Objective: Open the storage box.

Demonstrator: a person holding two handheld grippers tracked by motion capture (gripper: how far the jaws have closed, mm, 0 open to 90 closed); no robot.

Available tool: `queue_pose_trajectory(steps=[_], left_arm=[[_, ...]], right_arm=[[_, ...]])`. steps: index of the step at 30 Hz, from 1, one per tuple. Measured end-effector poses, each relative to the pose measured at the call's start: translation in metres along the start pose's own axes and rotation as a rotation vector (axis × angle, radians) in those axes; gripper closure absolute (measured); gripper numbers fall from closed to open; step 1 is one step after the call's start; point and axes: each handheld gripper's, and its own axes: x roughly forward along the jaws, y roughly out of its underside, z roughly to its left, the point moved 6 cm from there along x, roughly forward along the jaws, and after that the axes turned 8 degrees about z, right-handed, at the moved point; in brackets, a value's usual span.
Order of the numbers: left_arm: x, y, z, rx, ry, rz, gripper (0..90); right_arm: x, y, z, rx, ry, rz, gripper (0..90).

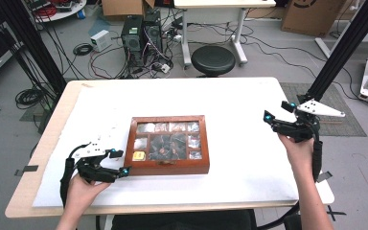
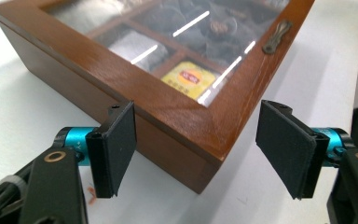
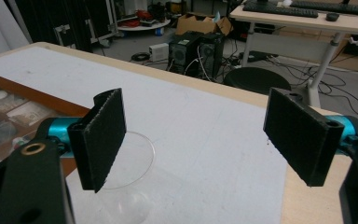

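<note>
Left gripper (image 2: 196, 149), jaws wide, straddles the box's (image 1: 168, 166) near-left corner to open it; next, catch the lid edge, while right gripper (image 3: 205, 140) waits wide, empty.

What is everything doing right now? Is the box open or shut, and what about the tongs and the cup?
Wooden box: glass lid shut, flat on the table, brass latch at its front edge.
Yellow tea bag: lying inside a front corner compartment, under the glass.
Left tongs: open, jaws on either side of the box's corner, not pressing on it.
Right tongs: open, holding nothing.
Clear cup: upright, empty, below the right tongs.
</note>
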Motion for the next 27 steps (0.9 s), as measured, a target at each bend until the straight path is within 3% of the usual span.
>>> queue_pose_trajectory(steps=[12, 27], left_arm=[[0.009, 0.006, -0.001, 0.018, -0.022, 0.102, 29.4], [0.009, 0.005, -0.002, 0.009, -0.035, 0.115, 33.4]], right_arm=[[0.001, 0.0, 0.0, -0.002, 0.004, 0.002, 21.4], [0.002, 0.001, 0.001, -0.002, 0.008, 0.007, 21.4]])
